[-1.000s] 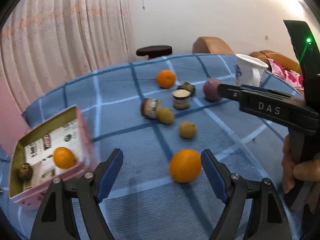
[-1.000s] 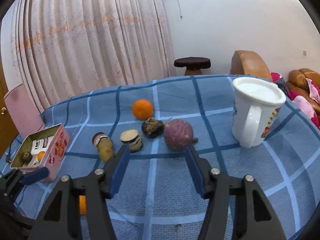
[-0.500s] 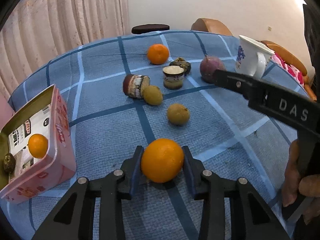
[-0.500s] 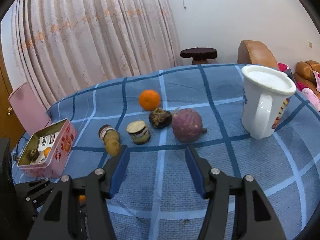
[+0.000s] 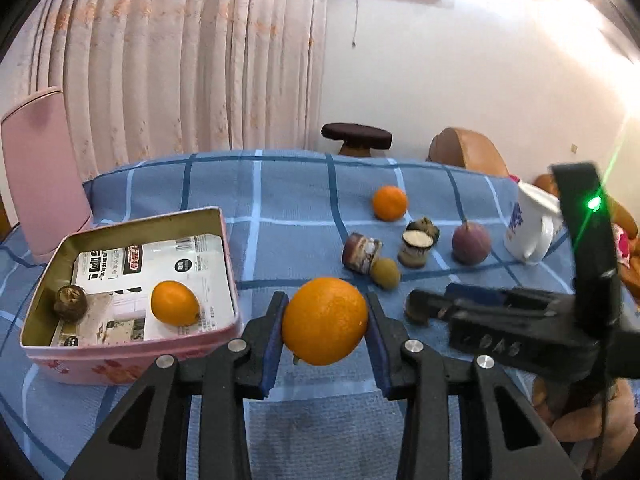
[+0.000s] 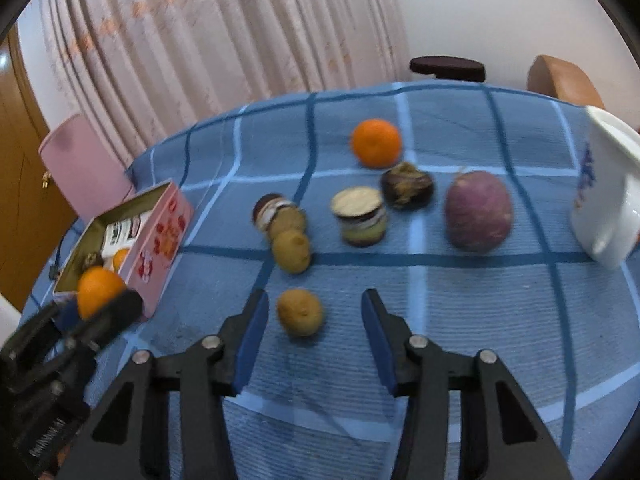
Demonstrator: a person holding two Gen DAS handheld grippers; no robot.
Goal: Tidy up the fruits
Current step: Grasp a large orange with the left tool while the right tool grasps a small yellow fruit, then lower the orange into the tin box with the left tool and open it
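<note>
Between the blue pads of the left gripper (image 5: 325, 322) an orange (image 5: 325, 321) is pinched beside the pink tin (image 5: 132, 354), while the right gripper (image 6: 310, 330), jaws just narrowing yet apparently clear, straddles a small brown fruit (image 6: 300, 312) on the blue checked tablecloth (image 6: 480, 320) before curtains (image 5: 180, 60).

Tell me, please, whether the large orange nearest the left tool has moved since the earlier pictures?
Yes. The large orange, earlier resting on the blue checked cloth, is now clamped in the left tool, lifted off it, near the pink tin.
</note>
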